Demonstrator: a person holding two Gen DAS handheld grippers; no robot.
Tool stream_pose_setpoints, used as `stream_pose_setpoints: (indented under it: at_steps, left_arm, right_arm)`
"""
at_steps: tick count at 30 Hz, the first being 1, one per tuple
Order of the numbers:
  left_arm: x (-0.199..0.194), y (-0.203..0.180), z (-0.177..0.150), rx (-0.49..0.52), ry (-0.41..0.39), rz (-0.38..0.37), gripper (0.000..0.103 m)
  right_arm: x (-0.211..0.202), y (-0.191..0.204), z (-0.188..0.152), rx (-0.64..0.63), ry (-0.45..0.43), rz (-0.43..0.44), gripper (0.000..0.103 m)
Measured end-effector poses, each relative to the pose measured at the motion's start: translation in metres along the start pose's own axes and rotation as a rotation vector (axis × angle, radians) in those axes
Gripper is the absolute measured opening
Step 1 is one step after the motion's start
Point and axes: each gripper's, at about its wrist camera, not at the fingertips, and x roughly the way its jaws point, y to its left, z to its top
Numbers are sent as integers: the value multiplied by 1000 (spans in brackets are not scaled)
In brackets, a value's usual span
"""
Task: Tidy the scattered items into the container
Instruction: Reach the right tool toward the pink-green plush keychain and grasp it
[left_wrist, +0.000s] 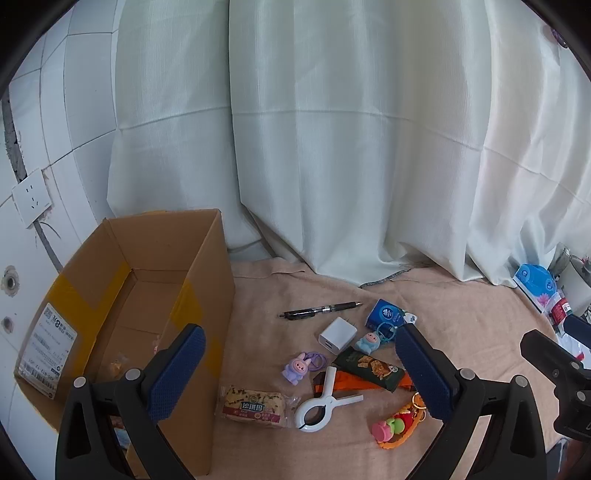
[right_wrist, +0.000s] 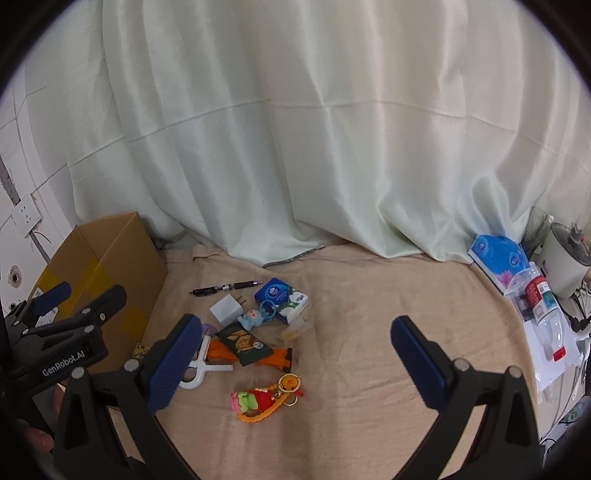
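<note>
A: How far along does the tidying look?

B: Barely begun, I'd judge. The cardboard box (left_wrist: 147, 280) stands open at the left of the bench, and its floor looks nearly bare; there may be something small low inside, but I cannot tell what.

A: And what lies outside?

B: A whole cluster on the tan cloth (right_wrist: 369, 295), just right of the box: a black pen (left_wrist: 320, 310), a white charger (left_wrist: 337, 335), a blue tissue pack (left_wrist: 384, 314), a blue figure (left_wrist: 367, 341), a purple figure (left_wrist: 297, 367) with hair ties, a green snack pack (left_wrist: 369, 367) lying on an orange one, a white clip (left_wrist: 321, 402), a wrapped biscuit (left_wrist: 255, 406) and a colourful keychain (right_wrist: 266, 400).

A: The grippers?

B: The left gripper (left_wrist: 303, 373) has its fingers spread wide, holding nothing, hovering over the box edge and the cluster. The right gripper (right_wrist: 295, 365) is likewise spread and empty, nearest the keychain.

A: So everything remains?

B: Nearly all of it, as far as I can see.
</note>
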Motion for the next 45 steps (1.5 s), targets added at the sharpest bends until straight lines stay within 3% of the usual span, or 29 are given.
stream_pose_setpoints:
  at_steps: [29,32,36,40,45]
  left_arm:
    - [8,1,-5,-26,3,-29,103]
    - [16,-1,-11,-46,13,-13,103]
    - [27,-9,-33,1,50,-58,103]
    - [30,-18,-51,85,32,18,103]
    - [37,-14,-73,82,25,-10,103]
  right_arm:
    - [9,-4,-6,-34,31,-17,103]
    - [14,-5,-17,-64,44,-3,103]
    - [27,-4,-39,-137,91,-68,103]
    - [44,-3,-68,-160,125,-9,103]
    - [77,11,-100,-228,182,5,102]
